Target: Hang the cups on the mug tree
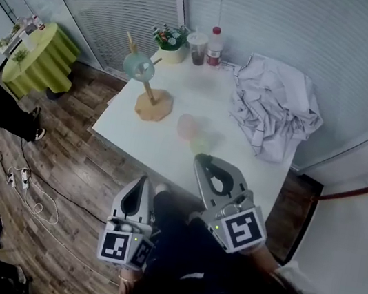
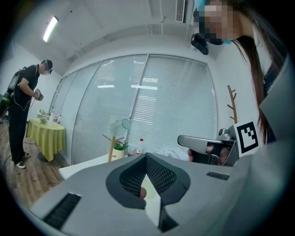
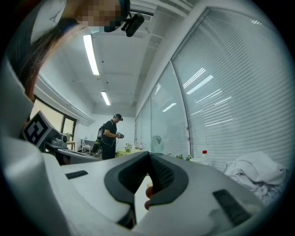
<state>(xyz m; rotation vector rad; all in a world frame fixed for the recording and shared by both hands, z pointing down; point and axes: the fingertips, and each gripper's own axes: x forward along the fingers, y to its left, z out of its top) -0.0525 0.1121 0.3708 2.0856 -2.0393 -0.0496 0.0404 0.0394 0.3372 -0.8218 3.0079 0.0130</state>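
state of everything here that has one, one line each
left tongs, shut, empty
right tongs, shut, empty
mug tree, upright
teal cup, hung on the mug tree
pink cup, on the table, not hung
green cup, on the table, not hung
bottle, upright, capped
white cloth, crumpled

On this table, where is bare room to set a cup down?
Bare: the strip between mug tree and crumpled cloth, and the near-left corner of the table by the tree's base. Crowded: the far edge with plant, drink cup and bottle; the cloth fills the right.
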